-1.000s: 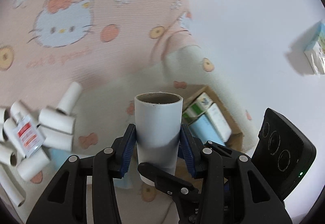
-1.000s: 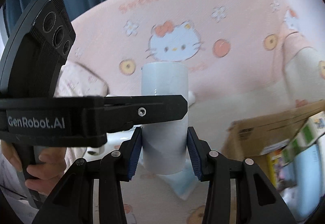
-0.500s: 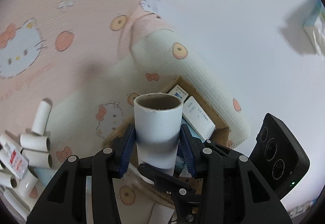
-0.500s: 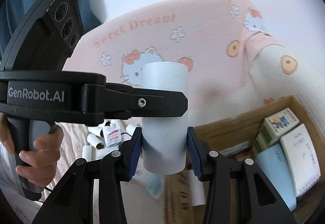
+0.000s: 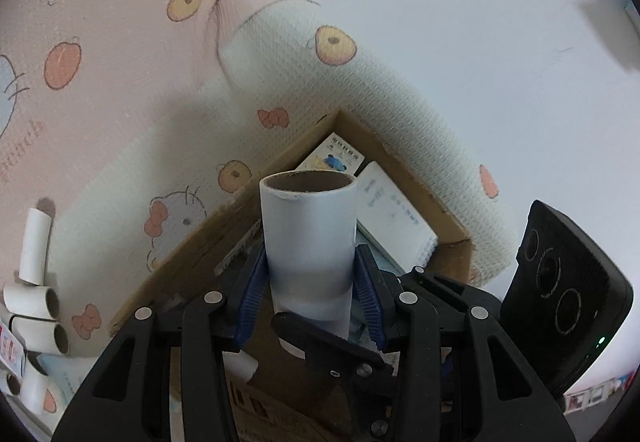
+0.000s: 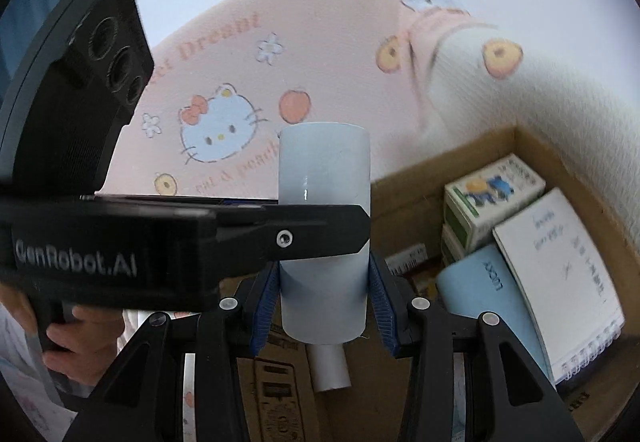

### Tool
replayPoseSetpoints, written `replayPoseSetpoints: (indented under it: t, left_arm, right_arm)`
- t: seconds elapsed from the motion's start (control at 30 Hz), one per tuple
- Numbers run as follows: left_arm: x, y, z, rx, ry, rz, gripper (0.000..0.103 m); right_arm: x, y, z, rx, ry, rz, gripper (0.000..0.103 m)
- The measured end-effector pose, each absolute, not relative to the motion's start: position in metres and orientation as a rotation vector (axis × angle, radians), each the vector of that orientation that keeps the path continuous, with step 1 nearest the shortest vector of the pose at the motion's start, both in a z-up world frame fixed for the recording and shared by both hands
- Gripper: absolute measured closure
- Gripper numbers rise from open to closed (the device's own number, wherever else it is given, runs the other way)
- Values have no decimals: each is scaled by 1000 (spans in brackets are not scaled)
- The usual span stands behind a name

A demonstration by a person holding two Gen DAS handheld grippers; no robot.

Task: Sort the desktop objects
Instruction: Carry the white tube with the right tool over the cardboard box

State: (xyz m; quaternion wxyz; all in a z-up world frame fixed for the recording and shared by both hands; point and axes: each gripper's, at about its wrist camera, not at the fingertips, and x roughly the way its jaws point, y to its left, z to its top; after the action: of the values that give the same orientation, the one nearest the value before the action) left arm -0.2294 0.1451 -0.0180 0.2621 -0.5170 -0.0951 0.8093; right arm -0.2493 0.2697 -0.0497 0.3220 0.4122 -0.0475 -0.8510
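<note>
Cardboard tube (image 5: 308, 246) being pinched upright by both grippers at once, left gripper (image 5: 309, 294) and right gripper (image 6: 323, 302) clamping its lower half, sharing the carry. Hovering over the box (image 6: 440, 169) now, ready for dropping among the notebook (image 6: 560, 282) and cartons. Swinging across from the tube pile (image 5: 36, 306), blanket sliding away, box filling the view.

Left wrist view: cardboard box (image 5: 404, 169) at centre, its corner toward the upper middle, against the rolled blanket (image 5: 400, 113) running from upper centre to lower right. In the box: small carton (image 5: 336, 159) at the far corner, spiral notebook (image 5: 394, 217) right of it. Held tube (image 5: 308, 238) stands before the box. Pile of loose tubes (image 5: 36, 294) at the lower left edge.

Right wrist view: box at right; carton (image 6: 492, 189) above notebook (image 6: 560, 274).
</note>
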Motion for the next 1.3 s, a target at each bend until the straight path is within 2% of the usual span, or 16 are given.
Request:
replayPoseSetpoints:
  t: [0.3, 0.5, 0.83, 1.1, 1.3]
  left_arm:
    - [-236, 149, -40, -1473, -360, 2131, 56]
    - [-233, 153, -44, -1492, -354, 2128, 56]
    - [-242, 130, -64, -1562, -531, 2062, 55]
    - [-239, 122, -71, -1602, -545, 2043, 54]
    - [-243, 129, -82, -1744, -535, 2017, 55]
  right_arm:
    - [-254, 278, -64, 1189, -118, -2246, 62]
    - [-250, 282, -68, 1211, -138, -2239, 62]
    - [-244, 278, -73, 1251, -157, -2187, 62]
    - [-242, 271, -77, 1303, -130, -2152, 62]
    - [-242, 271, -87, 1380, -116, -2116, 62]
